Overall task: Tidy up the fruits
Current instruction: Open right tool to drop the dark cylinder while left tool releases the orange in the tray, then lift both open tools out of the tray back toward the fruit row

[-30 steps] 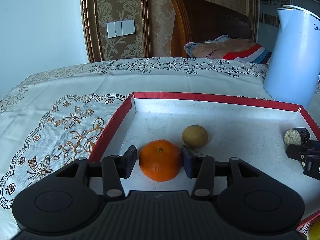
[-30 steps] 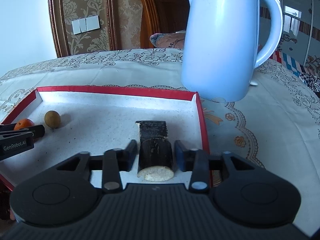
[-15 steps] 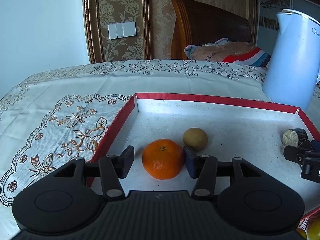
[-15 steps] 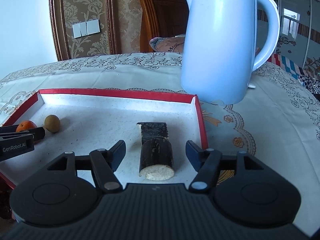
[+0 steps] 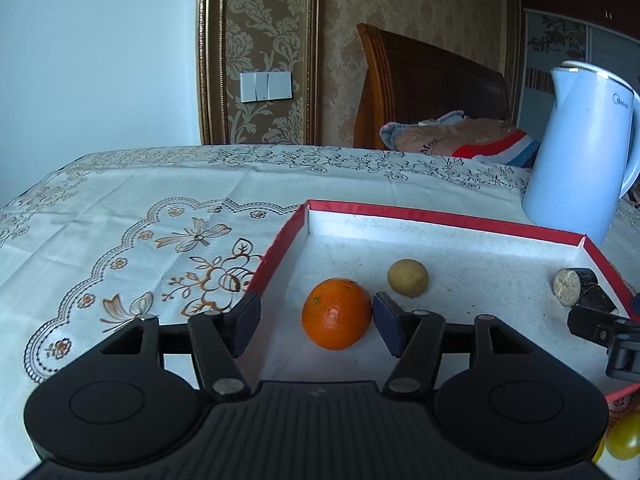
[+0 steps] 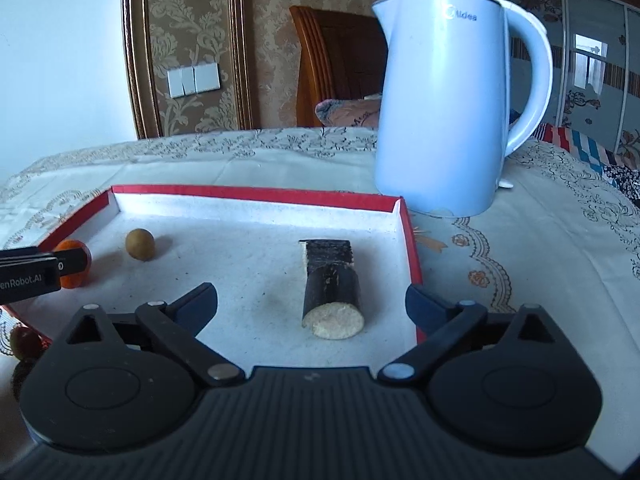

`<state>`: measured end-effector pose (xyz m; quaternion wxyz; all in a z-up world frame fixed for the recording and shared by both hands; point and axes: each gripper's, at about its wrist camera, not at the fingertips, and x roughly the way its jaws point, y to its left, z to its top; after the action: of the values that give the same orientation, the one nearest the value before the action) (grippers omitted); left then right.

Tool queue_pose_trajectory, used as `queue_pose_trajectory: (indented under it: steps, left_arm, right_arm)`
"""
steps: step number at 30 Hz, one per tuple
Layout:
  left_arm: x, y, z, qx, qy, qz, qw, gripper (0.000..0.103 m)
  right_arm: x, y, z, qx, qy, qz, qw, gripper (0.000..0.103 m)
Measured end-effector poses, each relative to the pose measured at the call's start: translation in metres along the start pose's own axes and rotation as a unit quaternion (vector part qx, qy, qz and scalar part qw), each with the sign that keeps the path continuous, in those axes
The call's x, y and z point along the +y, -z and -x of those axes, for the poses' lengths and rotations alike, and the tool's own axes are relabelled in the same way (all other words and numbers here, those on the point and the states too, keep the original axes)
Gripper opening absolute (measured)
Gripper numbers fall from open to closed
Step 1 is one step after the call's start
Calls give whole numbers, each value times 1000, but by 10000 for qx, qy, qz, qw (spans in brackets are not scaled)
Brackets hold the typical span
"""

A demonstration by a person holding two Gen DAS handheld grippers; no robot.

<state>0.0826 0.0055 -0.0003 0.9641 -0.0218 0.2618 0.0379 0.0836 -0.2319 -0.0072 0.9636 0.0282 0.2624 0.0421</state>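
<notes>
An orange (image 5: 337, 314) lies on the white floor of the red-rimmed tray (image 5: 440, 218), between the jaws of my left gripper (image 5: 316, 328). Those jaws are opening: the left pad stands well clear and the right pad (image 5: 385, 326) is just beside the peel. A small brown-yellow fruit (image 5: 408, 278) sits just behind it. In the right wrist view a dark-skinned sugarcane piece (image 6: 332, 292) lies in the tray (image 6: 256, 192) between the opening jaws of my right gripper (image 6: 312, 306), both pads far off it. A second cane piece (image 6: 328, 252) lies right behind.
A pale blue kettle (image 6: 448, 100) stands on the patterned tablecloth (image 5: 120, 240) just beyond the tray's far right corner. A yellow fruit (image 5: 624, 436) and dark round fruits (image 6: 24, 340) lie outside the tray's near edge. A wooden chair (image 5: 432, 80) stands behind the table.
Both grippers were shut, left on the orange, right on the cane piece; both have spread their jaws and drawn back a little. Orange and cane now rest free in the tray.
</notes>
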Motion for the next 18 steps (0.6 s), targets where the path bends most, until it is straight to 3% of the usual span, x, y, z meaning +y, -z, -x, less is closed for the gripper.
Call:
queue_pose_trajectory:
  steps: [6, 11, 13, 18]
  left_arm:
    - [13, 5, 17, -61, 164, 230, 9996, 61]
    - [19, 10, 30, -205, 121, 264, 9994, 62]
    - [22, 13, 35, -239, 131, 316, 9991, 69]
    - [29, 18, 45, -246, 173, 382, 9988, 70]
  right_arm:
    - [-9, 2, 21, -468, 44, -255, 9986, 103]
    - [-18, 7, 28, -358, -113, -574, 9976, 103]
    - [-18, 10, 29, -283, -149, -592, 9977, 103]
    - [-13, 18, 40, -359, -184, -498, 9979, 103]
